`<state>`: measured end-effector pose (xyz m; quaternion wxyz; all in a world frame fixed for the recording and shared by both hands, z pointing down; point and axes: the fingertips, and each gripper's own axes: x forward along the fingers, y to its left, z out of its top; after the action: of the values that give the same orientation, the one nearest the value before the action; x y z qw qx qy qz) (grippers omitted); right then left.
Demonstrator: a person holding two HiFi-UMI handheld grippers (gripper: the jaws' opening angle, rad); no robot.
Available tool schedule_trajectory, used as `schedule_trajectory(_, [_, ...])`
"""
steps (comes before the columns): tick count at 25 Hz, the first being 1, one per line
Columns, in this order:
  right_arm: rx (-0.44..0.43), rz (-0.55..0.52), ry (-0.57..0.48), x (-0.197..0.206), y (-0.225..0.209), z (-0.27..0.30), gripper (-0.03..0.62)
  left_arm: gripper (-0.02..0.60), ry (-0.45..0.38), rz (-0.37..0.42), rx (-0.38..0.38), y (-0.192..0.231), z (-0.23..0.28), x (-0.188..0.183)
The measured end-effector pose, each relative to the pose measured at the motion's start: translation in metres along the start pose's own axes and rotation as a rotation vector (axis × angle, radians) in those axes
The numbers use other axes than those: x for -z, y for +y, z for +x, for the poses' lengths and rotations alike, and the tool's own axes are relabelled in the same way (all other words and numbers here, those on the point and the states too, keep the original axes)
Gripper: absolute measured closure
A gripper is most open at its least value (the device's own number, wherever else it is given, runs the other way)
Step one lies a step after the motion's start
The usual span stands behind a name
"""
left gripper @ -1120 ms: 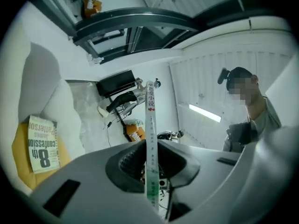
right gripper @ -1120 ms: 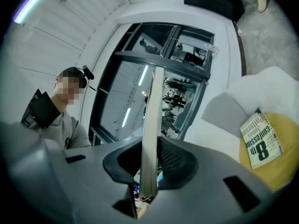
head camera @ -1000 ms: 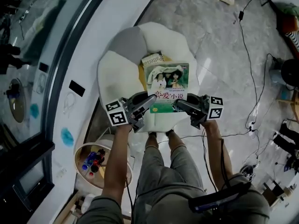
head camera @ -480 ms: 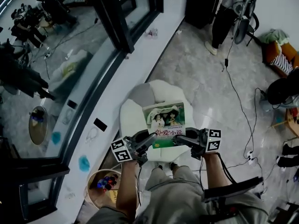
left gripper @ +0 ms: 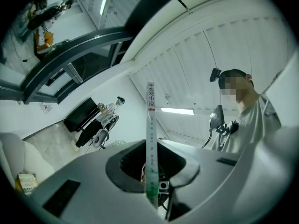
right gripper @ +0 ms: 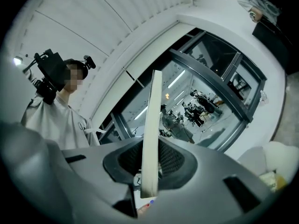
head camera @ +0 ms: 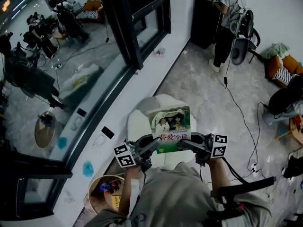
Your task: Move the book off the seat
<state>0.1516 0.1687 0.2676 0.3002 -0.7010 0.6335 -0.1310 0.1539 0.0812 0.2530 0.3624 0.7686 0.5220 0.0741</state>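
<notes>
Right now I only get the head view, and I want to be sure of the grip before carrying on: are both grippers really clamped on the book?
Observer: Yes. The left gripper pinches the book's printed spine edge between its jaws.
Operator: And the right?
Observer: The right gripper pinches the opposite, plain page edge.
Operator: Seat clear then?
Observer: No, a second book lies on the seat, which your view doesn't show.

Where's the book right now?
Head view, centre: the book is clamped between the left gripper and right gripper, raised above the white seat.
</notes>
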Motion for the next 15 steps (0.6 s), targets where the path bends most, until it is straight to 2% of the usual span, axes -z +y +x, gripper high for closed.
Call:
schedule_trajectory(8, [-0.002,0.015,-0.008,-0.001,0.004,0.000,0.520,0.508,0.011,0.006,-0.030,-0.006,0.000,-0.001])
schedule_trajectory(15, [-0.053,0.036,0.017,-0.005,0.011,0.004,0.520,0.508,-0.018,0.025,-0.081,-0.018,-0.003,-0.006])
